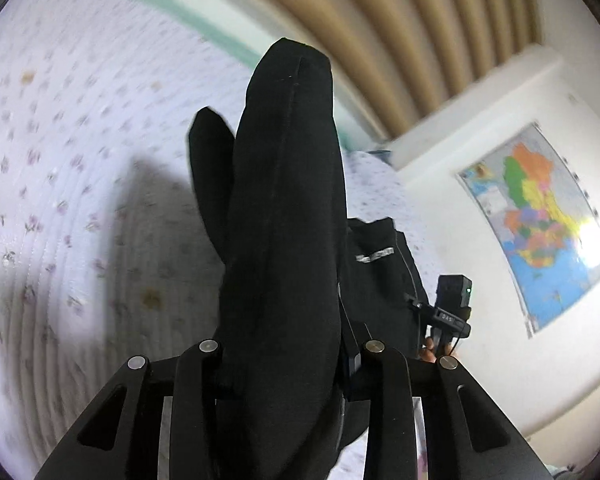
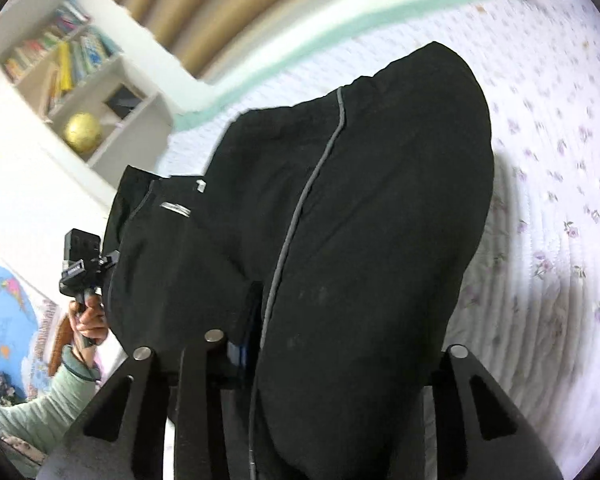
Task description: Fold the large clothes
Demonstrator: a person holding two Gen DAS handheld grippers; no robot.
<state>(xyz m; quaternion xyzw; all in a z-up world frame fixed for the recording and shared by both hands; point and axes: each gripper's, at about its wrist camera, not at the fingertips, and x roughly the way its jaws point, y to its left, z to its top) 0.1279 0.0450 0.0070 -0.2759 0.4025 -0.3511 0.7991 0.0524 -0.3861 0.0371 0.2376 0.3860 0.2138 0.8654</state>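
Observation:
A black garment (image 1: 284, 216) with thin grey piping (image 2: 300, 200) hangs between my two grippers, lifted above the bed. My left gripper (image 1: 288, 364) is shut on the garment, whose cloth bulges out between the fingers and hides the tips. My right gripper (image 2: 300, 360) is shut on the garment too, and the cloth drapes over its fingers. The right gripper's body (image 1: 450, 312) shows past the cloth in the left wrist view. The left gripper's body (image 2: 82, 264), in a hand, shows in the right wrist view.
A white quilt with small purple flowers (image 1: 80, 168) covers the bed below; it also shows in the right wrist view (image 2: 560, 200). A beige curtain (image 1: 420, 32), a wall map (image 1: 540, 216) and a bookshelf with a gold globe (image 2: 82, 132) stand behind.

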